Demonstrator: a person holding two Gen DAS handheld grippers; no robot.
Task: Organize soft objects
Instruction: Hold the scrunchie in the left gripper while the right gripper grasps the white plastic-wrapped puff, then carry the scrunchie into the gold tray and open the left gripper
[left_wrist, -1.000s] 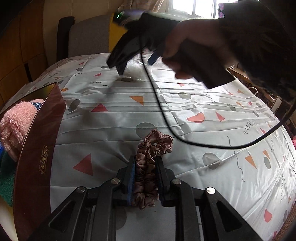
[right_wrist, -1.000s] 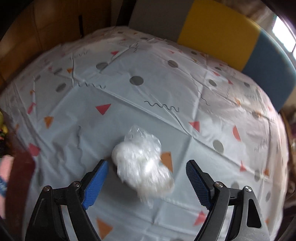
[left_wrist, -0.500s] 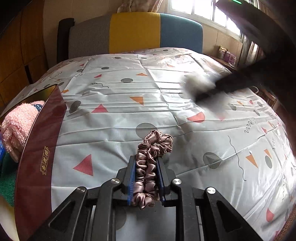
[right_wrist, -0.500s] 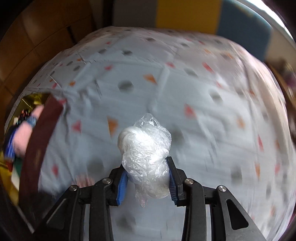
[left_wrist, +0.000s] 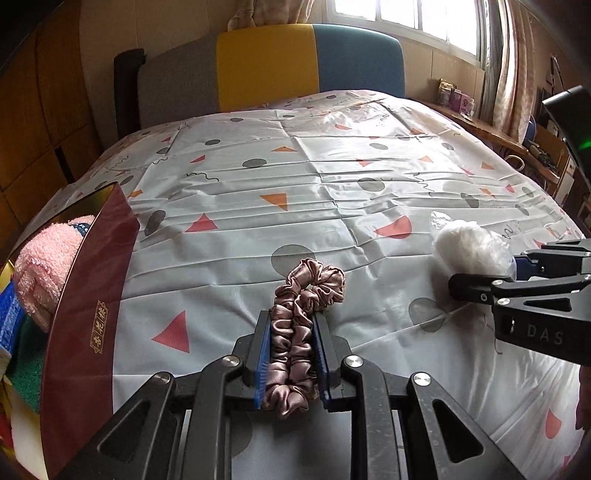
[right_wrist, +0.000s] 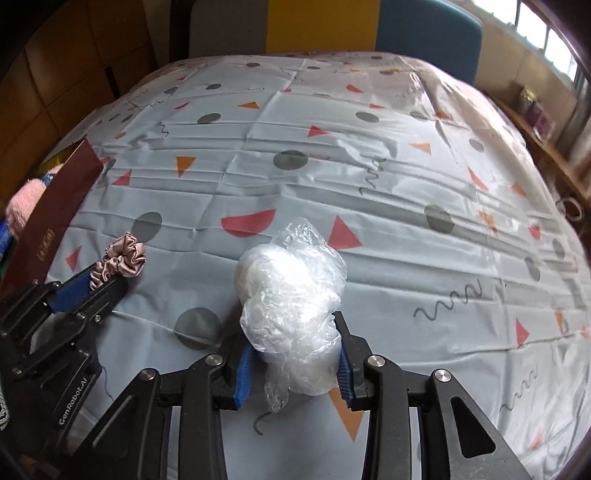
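The left gripper (left_wrist: 290, 354) pinches a ruffled, shiny dusty-pink scrunchie (left_wrist: 301, 295), whose free loop pokes out past the fingertips above the patterned tablecloth (left_wrist: 332, 192). The right gripper (right_wrist: 293, 363) is closed on a crinkled clear plastic bag (right_wrist: 291, 295) stuffed with white fluff. A dark red box (left_wrist: 88, 295) at the left holds a pink towel (left_wrist: 44, 266).

A dusty-pink satin scrunchie (left_wrist: 301, 334) is squashed into a long ruffled strip, pinched along its length, with its free end curling out over the patterned tablecloth (left_wrist: 332, 177) toward the cloth's left edge. A clear crinkled plastic bag of white fluffy stuffing (right_wrist: 291, 302) is bunched into a lump and pinched at its lower part, held above the cloth to the right of the scrunchie and well apart from it.
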